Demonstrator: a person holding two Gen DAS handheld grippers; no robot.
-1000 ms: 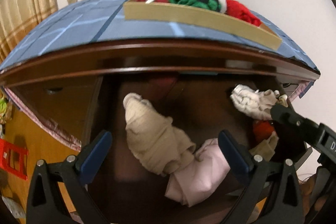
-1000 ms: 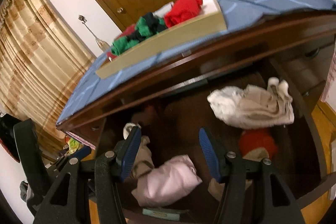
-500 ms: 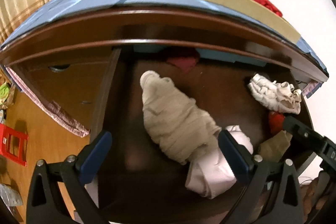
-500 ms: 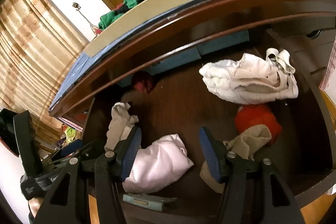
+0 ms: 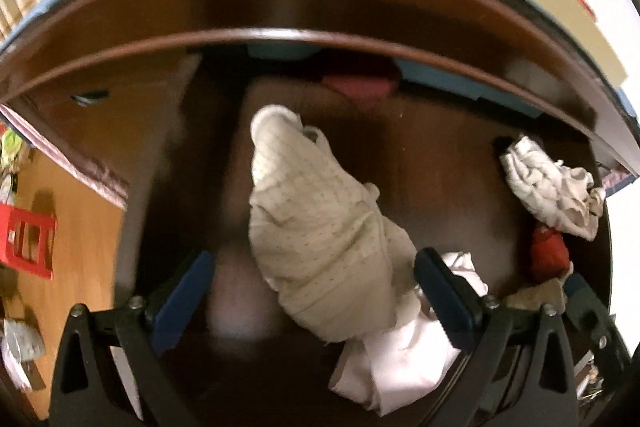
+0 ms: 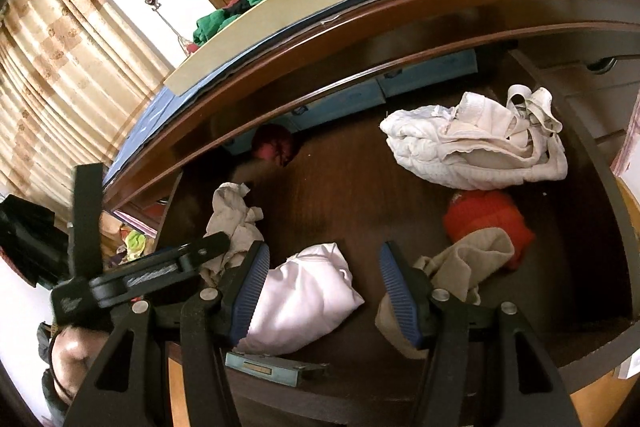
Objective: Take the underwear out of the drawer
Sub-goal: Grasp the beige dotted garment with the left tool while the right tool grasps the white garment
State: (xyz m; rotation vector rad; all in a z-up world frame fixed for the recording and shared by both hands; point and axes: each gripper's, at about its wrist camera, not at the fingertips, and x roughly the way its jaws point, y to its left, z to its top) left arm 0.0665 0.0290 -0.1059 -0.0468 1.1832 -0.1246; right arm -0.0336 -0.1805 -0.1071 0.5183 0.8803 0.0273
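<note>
Nearest, left gripper [image 5: 310, 291] spread wide, empty, astride beige underwear [image 5: 320, 247] in drawer [image 6: 592, 339]. Right gripper [image 6: 320, 291] likewise wide, empty, over pink-white garment [image 6: 304, 303]. Farther right, white bundle [image 6: 472, 147] beyond red cloth [image 6: 488, 215].

The drawer [image 6: 592, 211] holds six garments: two beige [image 6: 236, 223] [image 6: 468, 267], two red [image 6: 488, 219] [image 6: 276, 147] (one dim, far back), one white [image 6: 472, 147], one pale pink [image 6: 304, 299]. Upper centre, one tray [image 6: 288, 15].
</note>
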